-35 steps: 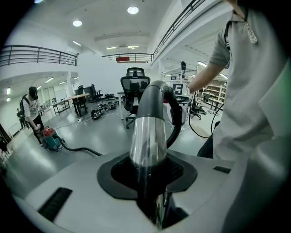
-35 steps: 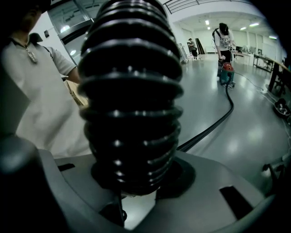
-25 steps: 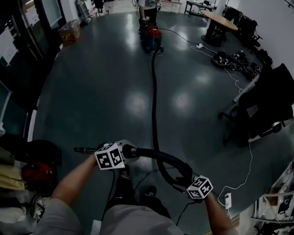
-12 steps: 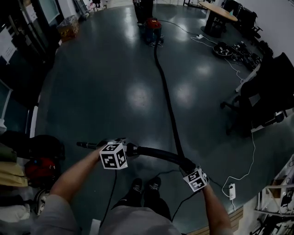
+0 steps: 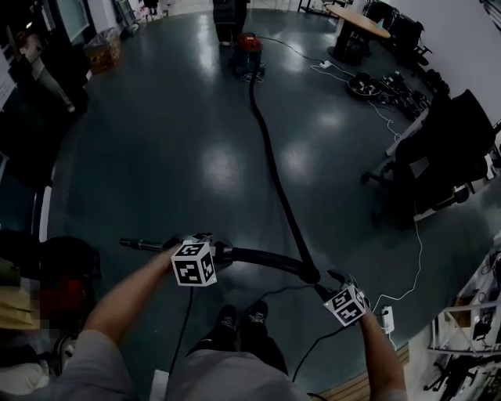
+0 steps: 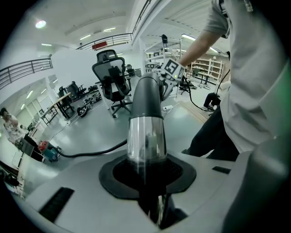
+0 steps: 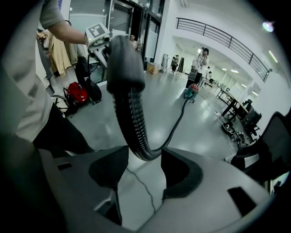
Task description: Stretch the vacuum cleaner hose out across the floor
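The red vacuum cleaner stands far off on the floor. Its black ribbed hose runs in a nearly straight line from it to my hands. My left gripper is shut on the grey and chrome wand at the hose's end, and the nozzle pokes out to the left. My right gripper is at the bend where the hose meets the handle. In the right gripper view the hose passes between the opening jaws, and the pads stand off it.
A person stands behind the vacuum cleaner. A black office chair and a round table are on the right, with cable clutter between them. A power strip lies by my right hand. Bags sit at the left.
The loop of hose near my feet has pulled out into a straighter line. My right gripper has shifted slightly right and no longer clasps the hose. The left grip is unchanged.
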Available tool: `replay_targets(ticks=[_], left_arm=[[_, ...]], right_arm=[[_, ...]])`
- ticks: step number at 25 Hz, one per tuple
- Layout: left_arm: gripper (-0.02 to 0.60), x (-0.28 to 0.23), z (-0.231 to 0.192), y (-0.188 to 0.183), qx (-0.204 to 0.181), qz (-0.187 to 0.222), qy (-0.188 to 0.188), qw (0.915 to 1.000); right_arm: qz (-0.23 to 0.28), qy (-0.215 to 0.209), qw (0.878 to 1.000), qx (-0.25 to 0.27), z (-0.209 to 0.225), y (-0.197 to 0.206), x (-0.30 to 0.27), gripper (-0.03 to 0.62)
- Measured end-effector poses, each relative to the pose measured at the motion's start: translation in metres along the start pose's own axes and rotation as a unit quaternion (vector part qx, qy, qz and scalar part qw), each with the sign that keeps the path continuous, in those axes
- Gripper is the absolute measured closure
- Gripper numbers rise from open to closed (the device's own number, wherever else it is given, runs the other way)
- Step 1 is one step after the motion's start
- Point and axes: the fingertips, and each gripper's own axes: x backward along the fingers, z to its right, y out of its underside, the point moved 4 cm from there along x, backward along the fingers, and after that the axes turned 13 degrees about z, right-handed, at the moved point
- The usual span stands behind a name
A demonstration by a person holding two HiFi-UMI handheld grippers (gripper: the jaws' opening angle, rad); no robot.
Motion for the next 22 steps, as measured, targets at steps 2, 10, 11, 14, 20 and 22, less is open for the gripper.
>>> replay_targets(ticks=[2, 10, 11, 14, 20, 22], left_arm=[[0.468, -0.002, 0.008, 0.008, -0.022, -0.013, 0.009, 0.9996], [0.468, -0.038, 0.056, 0.037, -0.087, -0.066, 0.041, 0.9932], [0.468, -0.041, 0.061, 0.039, -0.091, -0.071, 0.042, 0.9925], [0.468, -0.048, 0.075, 0.042, -0.095, -0.084, 0.033, 0.9914], [0.467, -0.051, 0.102, 0.031, -0.075, -0.064, 0.001, 0.9951], [0.466, -0.056, 0.111, 0.026, -0.064, -0.057, -0.006, 0.9963]], right_arm=[[0.022, -0.001, 1.0, 0.004, -0.007, -0.017, 0.019, 0.387], [0.082, -0.14, 0.987, -0.014, -0.08, -0.1, 0.013, 0.387], [0.082, -0.167, 0.983, -0.012, -0.092, -0.108, 0.005, 0.387], [0.049, -0.231, 0.972, 0.011, -0.121, -0.121, -0.025, 0.387], [-0.027, -0.297, 0.954, -0.021, -0.147, -0.115, -0.069, 0.382], [-0.046, -0.335, 0.941, 0.006, -0.155, -0.108, -0.068, 0.384]])
